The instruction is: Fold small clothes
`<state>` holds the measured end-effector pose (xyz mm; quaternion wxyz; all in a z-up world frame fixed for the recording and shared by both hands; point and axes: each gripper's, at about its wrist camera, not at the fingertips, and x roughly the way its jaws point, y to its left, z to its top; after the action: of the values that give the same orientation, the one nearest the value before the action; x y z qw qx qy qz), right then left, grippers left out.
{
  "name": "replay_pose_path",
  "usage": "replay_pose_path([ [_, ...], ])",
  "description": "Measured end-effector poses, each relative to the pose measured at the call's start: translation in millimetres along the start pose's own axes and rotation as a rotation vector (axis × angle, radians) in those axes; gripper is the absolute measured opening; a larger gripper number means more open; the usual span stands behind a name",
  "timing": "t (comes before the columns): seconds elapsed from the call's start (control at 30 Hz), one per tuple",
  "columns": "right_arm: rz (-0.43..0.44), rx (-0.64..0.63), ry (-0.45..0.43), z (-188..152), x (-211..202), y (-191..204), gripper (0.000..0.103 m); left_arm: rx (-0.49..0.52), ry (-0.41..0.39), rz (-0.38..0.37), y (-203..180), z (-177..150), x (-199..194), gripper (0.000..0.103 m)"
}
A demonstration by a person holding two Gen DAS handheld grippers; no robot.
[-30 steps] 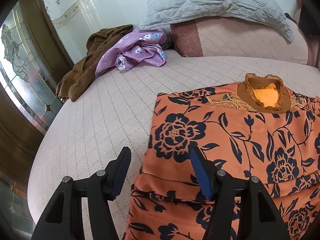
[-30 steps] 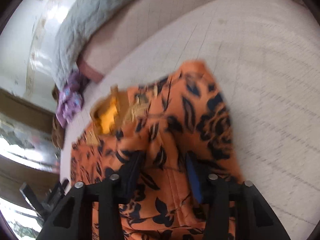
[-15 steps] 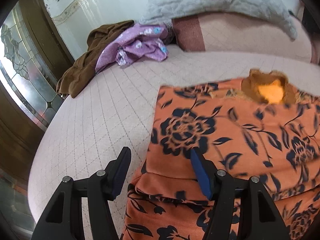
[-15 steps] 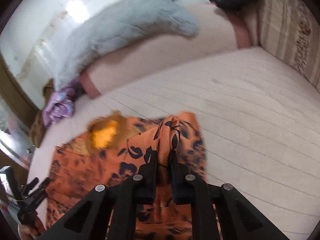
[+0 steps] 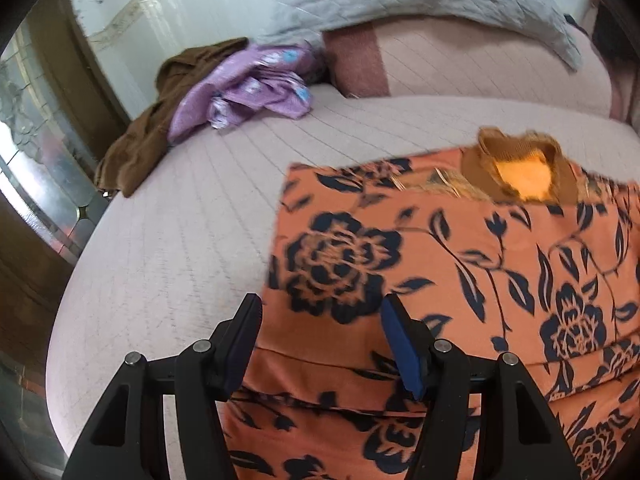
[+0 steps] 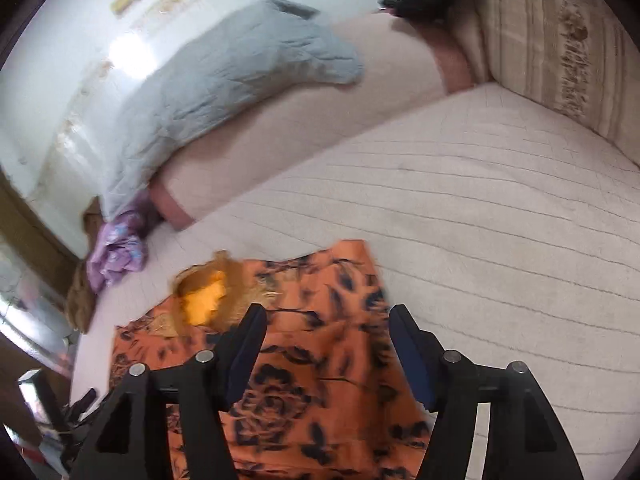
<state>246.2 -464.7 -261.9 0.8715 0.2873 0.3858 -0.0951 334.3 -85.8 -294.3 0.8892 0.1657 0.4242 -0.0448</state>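
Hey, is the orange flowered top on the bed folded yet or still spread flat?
Partly folded: the orange top has its sides tucked in, giving straight edges, and a fold ridge crosses its lower part.

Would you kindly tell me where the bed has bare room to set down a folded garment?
Bare bedcover lies right of the orange floral garment, bordered by the long pink bolster and striped cushion. Another bare strip runs between the garment's left edge and the purple and brown clothes. That corner is crowded.
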Motion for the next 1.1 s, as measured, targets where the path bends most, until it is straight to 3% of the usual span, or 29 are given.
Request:
replay_pose_path([
  [0.07, 0.019, -0.045, 0.045, -6.8, 19.9, 18.2, 0.042, 0.033, 0.036, 0.017, -6.0, -3.1, 7.7, 0.063],
  [0.13, 0.02, -0.091, 0.091, -16.4, 38.9, 30.7, 0.039, 0.055, 0.039, 0.028, -8.9, -5.2, 9.3, 0.064],
  [0.23, -0.029, -0.146, 0.184, -34.8, 73.1, 39.1, 0.04, 0.083, 0.042, 0.041, -11.6, -7.0, 8.9, 0.064],
  [0.33, -0.076, -0.186, 0.156, -37.2, 72.4, 47.2, 0.038, 0.075, 0.04, 0.03, -9.0, -6.9, 5.3, 0.064],
  [0.43, 0.003, -0.156, 0.102, -31.4, 56.7, 56.2, 0.039, 0.042, 0.009, 0.008, -2.9, -4.5, -2.6, 0.064],
  [0.53, 0.057, -0.22, 0.033, -34.4, 44.2, 73.9, 0.039, 0.015, -0.019, 0.002, 1.8, -1.3, -7.2, 0.064],
  [0.67, 0.056, -0.232, 0.207, -57.3, 77.0, 80.3, 0.04, 0.058, 0.061, 0.013, -5.1, -5.3, 13.2, 0.064],
  [0.77, 0.037, -0.273, 0.185, -56.9, 73.6, 87.2, 0.04, 0.088, 0.032, 0.037, -9.7, -6.1, 8.9, 0.065],
  [0.9, 0.096, -0.253, 0.172, -53.7, 56.2, 94.6, 0.04, 0.041, 0.004, -0.007, -2.3, -3.2, -2.0, 0.065],
  [1.0, 0.127, -0.291, 0.22, -62.4, 44.6, 102.0, 0.04, 0.057, -0.014, -0.005, -3.8, -4.7, -8.0, 0.065],
  [1.1, 0.094, -0.286, 0.335, -79.2, 58.1, 102.0, 0.041, 0.094, 0.042, -0.008, -12.7, -8.3, 3.5, 0.065],
])
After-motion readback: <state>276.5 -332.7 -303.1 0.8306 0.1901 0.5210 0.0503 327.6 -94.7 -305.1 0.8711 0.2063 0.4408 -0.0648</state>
